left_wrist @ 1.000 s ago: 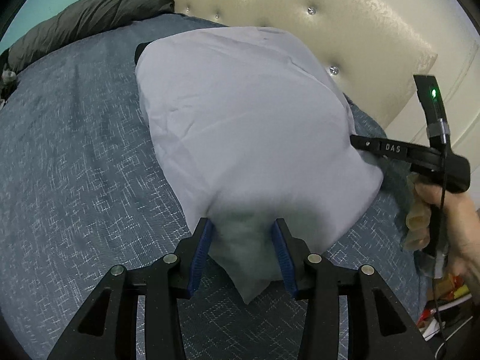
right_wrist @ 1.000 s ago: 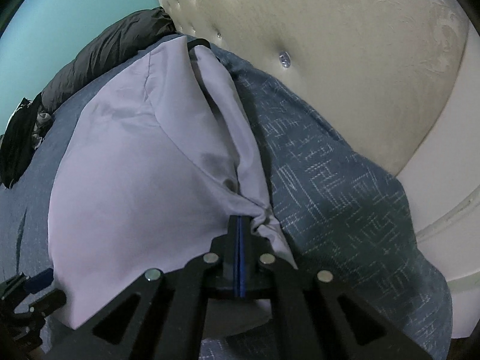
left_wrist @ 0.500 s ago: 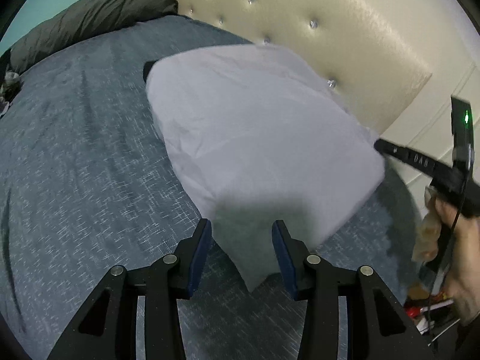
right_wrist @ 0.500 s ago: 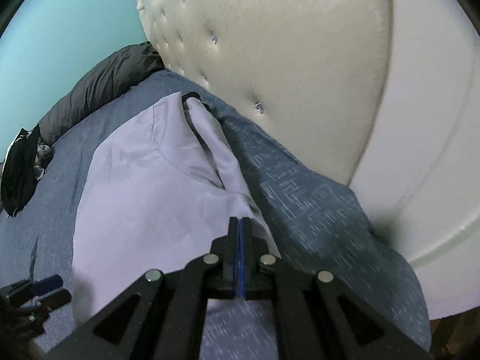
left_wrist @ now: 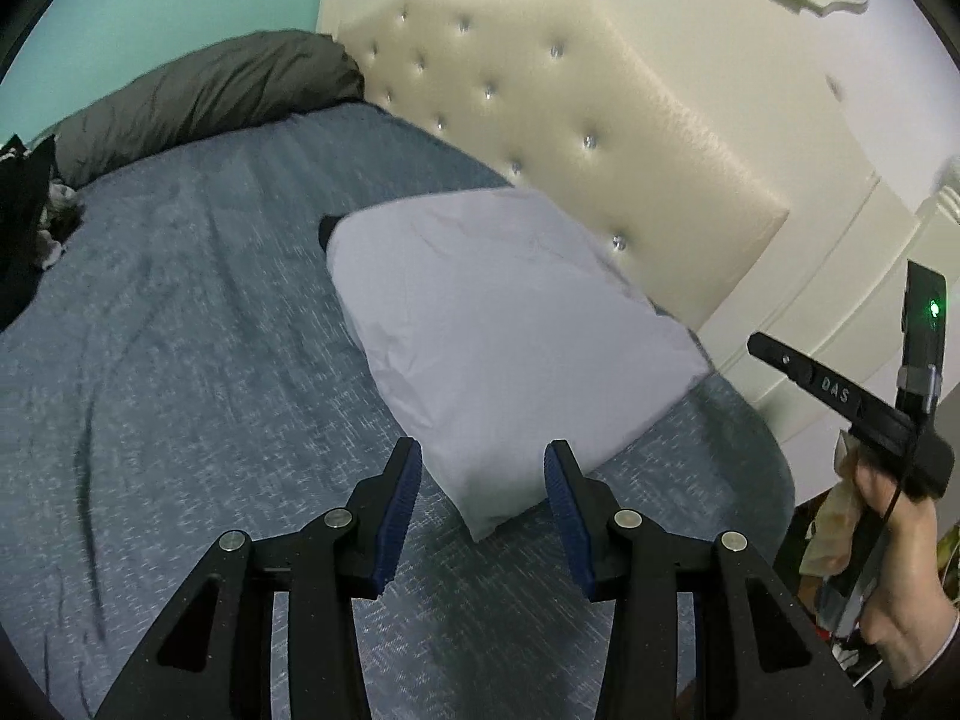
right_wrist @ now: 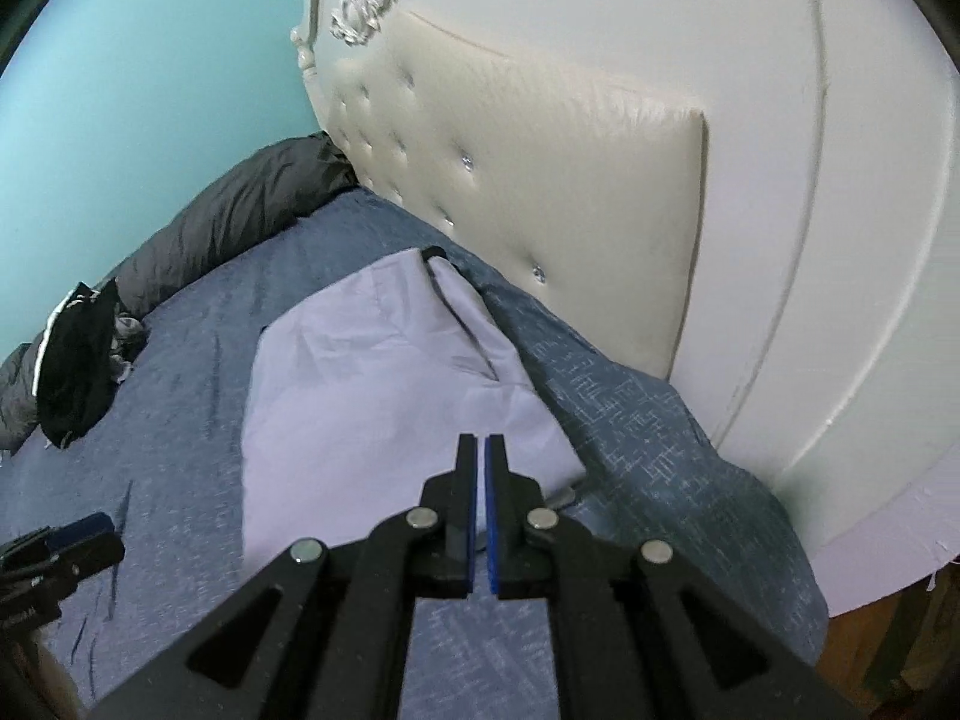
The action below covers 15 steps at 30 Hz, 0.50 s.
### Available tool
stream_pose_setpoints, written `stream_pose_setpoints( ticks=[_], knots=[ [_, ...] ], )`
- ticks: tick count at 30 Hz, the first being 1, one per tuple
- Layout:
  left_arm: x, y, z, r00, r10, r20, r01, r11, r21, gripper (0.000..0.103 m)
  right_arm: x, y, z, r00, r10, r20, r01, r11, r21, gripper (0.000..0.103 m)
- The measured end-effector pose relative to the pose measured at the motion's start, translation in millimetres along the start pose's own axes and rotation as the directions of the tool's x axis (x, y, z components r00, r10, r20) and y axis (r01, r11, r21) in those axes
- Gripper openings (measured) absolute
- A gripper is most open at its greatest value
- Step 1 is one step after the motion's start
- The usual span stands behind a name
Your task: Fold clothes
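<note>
A lavender garment (left_wrist: 510,324) lies folded in a flat packet on the blue bedspread (left_wrist: 180,330), close to the headboard. My left gripper (left_wrist: 483,447) hovers above its near corner, open, with nothing between the blue pads. My right gripper (right_wrist: 480,438) hangs over the garment's (right_wrist: 372,396) near right edge, shut and holding nothing. A hand carries the right gripper (left_wrist: 840,396) at the right side of the left wrist view, clear of the cloth. A dark bit of fabric (left_wrist: 327,228) peeks out at the garment's far corner.
A cream tufted headboard (left_wrist: 570,120) stands behind the bed. A dark grey duvet roll (left_wrist: 198,96) lies along the far side, with black clothing (right_wrist: 78,360) beside it. The left gripper (right_wrist: 60,546) shows at the lower left of the right wrist view. Clutter sits off the bed at right.
Both grippers have risen and drawn back from the garment. The right gripper, earlier pinched at the cloth's edge, is now off it. The garment rests flat on the bed.
</note>
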<state>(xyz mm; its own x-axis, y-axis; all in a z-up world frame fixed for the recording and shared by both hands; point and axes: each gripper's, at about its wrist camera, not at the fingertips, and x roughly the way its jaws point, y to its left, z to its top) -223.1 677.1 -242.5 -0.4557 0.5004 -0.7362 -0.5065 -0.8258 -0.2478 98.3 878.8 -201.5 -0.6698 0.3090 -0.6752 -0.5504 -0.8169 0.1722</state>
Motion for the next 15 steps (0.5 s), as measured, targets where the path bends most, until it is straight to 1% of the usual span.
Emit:
stream_pose_setpoints(
  ticks=[2,5,7,10,13,15],
  knots=[
    [-13,-4,0,1.000,0.001,0.015,-0.001,1.000,0.007,0.048,-10,4,-1,1.000,0.006,0.004,-0.006,1.000,0.000,0.002],
    [-30,-9,-1,0.999,0.006,0.037,-0.007,1.000,0.020,0.052,-28,10,-3,1.000,0.009,0.012,-0.009,1.000,0.000,0.002],
    [-42,-12,-1,0.998,0.013,0.054,-0.015,0.999,0.029,0.053,-40,14,-3,1.000,0.011,0.023,-0.011,1.000,0.000,0.004],
    [-57,-17,-1,0.997,0.019,0.076,-0.023,0.999,0.048,0.055,-57,18,-4,0.999,0.012,0.039,-0.012,1.000,0.001,0.009],
    [-70,-22,0,0.995,0.024,0.093,-0.030,0.998,0.060,0.060,-73,23,-6,0.999,0.008,0.051,-0.008,1.000,0.002,0.015],
    [-79,-23,0,0.994,0.026,0.106,-0.032,0.998,0.062,0.064,-84,27,-9,0.998,0.002,0.057,-0.002,1.000,0.000,0.021]
  ],
)
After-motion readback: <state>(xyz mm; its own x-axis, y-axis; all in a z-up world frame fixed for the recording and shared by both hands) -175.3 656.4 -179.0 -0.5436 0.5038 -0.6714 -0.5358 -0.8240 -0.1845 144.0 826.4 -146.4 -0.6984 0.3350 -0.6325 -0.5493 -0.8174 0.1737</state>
